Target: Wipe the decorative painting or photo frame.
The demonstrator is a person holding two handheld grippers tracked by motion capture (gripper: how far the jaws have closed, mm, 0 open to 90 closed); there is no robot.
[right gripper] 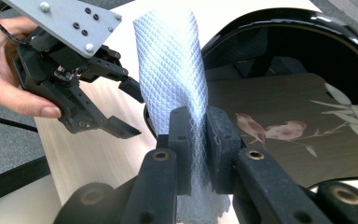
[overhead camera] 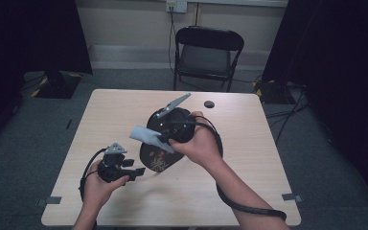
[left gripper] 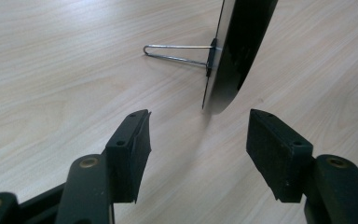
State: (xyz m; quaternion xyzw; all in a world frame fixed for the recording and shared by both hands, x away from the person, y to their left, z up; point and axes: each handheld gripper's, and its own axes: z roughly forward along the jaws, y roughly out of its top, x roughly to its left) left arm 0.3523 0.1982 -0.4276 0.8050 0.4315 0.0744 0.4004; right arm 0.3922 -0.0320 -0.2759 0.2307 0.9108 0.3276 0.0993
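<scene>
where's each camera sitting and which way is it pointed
High view: above the person's side, looking forward and down on the table; both forearms, left gripper, right gripper show.
Left gripper view: on the left gripper, along open jaws at the plate's edge and its wire stand.
Right gripper view: on the right gripper, shut on the cloth before the plate.
Shared: all show the plate.

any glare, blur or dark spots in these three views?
High view: dim, black corners, soft; table evenly lit. Left gripper view: sharp wood grain, the stand-up mirror edge-on and dark. Right gripper view: mirror reflects the room, cloth bright, near jaws slightly soft.
</scene>
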